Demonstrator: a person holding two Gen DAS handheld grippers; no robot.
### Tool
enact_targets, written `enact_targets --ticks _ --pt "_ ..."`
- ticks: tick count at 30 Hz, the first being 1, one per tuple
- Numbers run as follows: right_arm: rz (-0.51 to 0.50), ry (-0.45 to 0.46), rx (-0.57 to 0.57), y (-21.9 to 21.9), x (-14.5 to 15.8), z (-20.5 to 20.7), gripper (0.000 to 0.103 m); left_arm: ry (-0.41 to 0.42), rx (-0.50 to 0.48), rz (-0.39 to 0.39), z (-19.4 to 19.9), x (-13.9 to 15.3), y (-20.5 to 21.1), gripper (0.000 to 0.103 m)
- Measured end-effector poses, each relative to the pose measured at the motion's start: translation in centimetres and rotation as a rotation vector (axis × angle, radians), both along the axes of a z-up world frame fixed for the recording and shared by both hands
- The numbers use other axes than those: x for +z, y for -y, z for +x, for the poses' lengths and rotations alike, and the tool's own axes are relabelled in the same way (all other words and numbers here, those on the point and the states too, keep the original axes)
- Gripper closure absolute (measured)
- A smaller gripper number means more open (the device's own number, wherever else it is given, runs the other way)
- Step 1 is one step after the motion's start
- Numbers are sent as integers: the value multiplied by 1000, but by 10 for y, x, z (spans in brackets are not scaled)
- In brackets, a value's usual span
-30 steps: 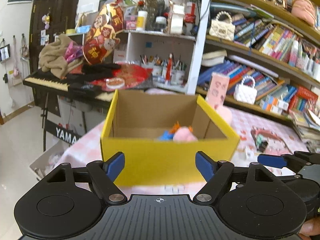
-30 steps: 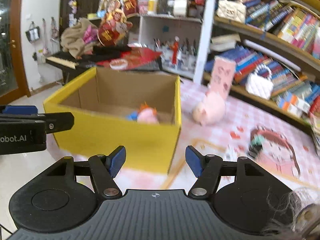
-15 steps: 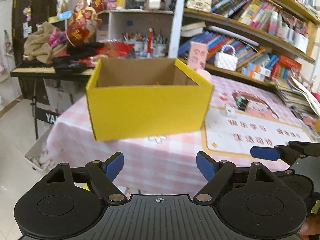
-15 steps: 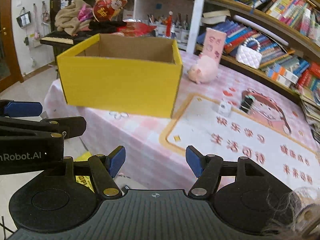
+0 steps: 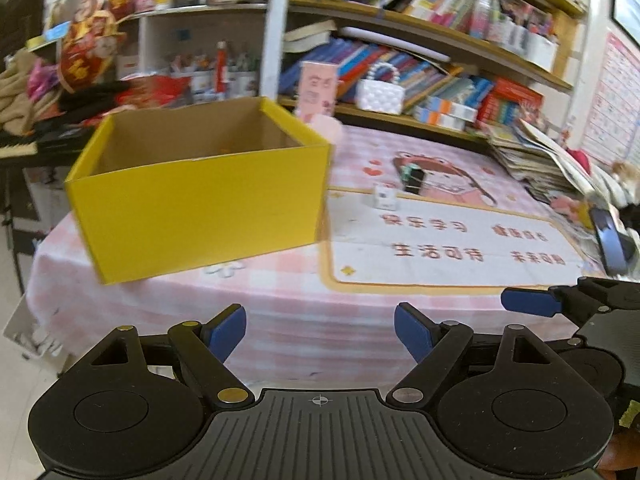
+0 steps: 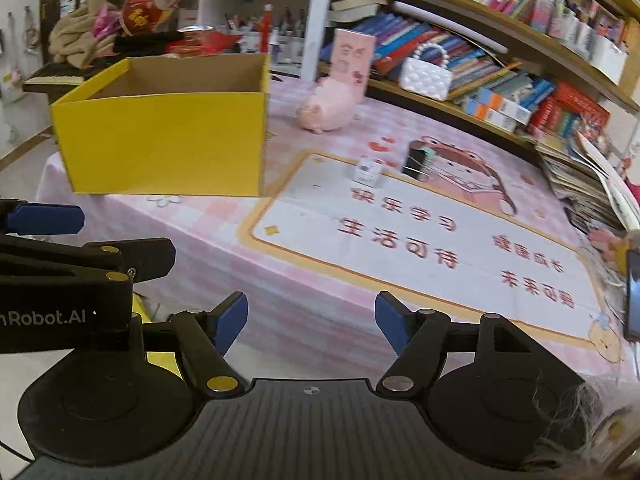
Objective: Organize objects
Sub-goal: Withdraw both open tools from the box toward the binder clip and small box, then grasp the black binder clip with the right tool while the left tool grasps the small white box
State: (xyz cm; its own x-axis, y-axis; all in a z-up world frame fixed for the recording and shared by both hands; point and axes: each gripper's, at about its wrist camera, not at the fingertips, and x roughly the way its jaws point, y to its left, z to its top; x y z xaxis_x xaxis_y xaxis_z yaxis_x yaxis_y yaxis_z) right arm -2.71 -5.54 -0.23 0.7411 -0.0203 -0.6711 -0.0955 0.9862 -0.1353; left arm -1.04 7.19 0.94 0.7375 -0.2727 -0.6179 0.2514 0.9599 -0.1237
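A yellow cardboard box [image 5: 200, 200] [image 6: 164, 136] stands open-topped on the left end of the pink checked table [image 5: 280, 300]; its contents are hidden from here. A pink plush pig [image 6: 326, 110] lies behind the box's right side. A small white cube [image 6: 367, 172] and a black-and-green clip-like object [image 6: 418, 162] sit on the printed mat [image 6: 420, 240]. My left gripper [image 5: 320, 332] is open and empty, in front of the table edge. My right gripper [image 6: 311, 322] is open and empty, beside it to the right.
Bookshelves [image 6: 500, 40] full of books and a white beaded bag [image 6: 426, 76] run behind the table. A stack of magazines [image 5: 540, 160] and a phone [image 6: 632, 292] lie at the table's right end. A keyboard piled with clothes [image 6: 72, 52] stands at far left.
Both grippers have pulled back from the box and swung right. The box looks smaller and farther, its inside no longer visible, and more of the mat shows.
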Motion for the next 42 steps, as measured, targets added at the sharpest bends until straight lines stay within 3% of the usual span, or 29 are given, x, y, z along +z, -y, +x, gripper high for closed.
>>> enact_targets --ticks 13,34,42 --pt "-29 -18 -77 56 -5 23 34 21 -118 34 35 1 68 19" --pt "16 -20 -44 144 -4 123 35 74 -33 58 120 5 143 19" --pt "84 -21 -26 173 -5 166 45 66 47 119 162 2 167 22"
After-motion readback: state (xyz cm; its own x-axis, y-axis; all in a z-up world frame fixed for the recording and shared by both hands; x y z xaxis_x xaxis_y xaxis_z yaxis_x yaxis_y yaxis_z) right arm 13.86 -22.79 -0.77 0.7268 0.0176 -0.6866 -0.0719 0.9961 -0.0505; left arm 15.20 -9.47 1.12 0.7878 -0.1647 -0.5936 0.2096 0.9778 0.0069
